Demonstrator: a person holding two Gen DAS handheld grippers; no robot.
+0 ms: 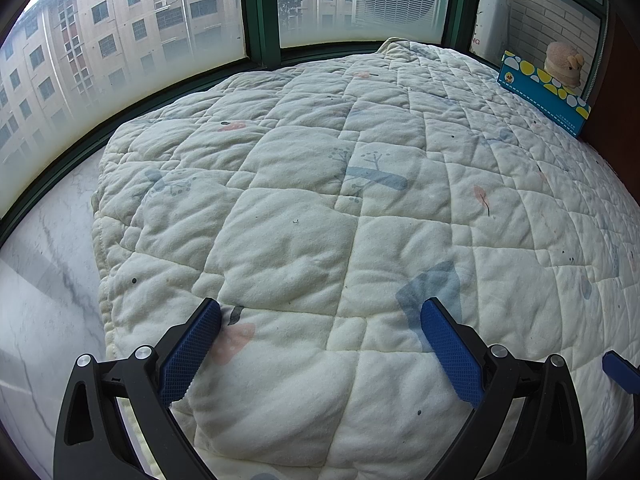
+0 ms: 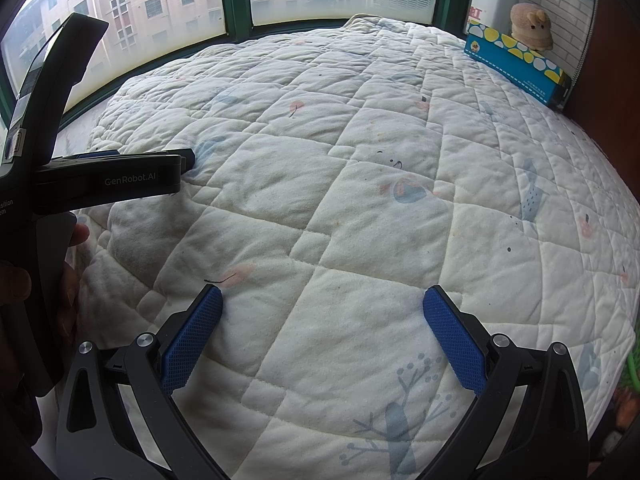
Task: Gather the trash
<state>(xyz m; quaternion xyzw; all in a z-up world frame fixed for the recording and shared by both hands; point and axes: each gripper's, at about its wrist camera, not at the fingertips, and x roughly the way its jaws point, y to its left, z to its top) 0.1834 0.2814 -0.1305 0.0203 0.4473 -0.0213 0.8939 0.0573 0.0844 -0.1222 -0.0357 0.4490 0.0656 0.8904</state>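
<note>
My left gripper is open and empty, just above a white quilted mat with pale printed shapes. My right gripper is also open and empty over the same mat. The left gripper's body shows at the left of the right wrist view, held by a hand. A right fingertip shows at the right edge of the left wrist view. A thin dark thread lies on the mat by the right gripper's left finger. No other trash shows on the mat.
A blue box with yellow and white spots stands at the mat's far right by a dark wall, also in the right wrist view. A beige plush toy sits behind it. Green-framed windows line the back. A marble sill lies left.
</note>
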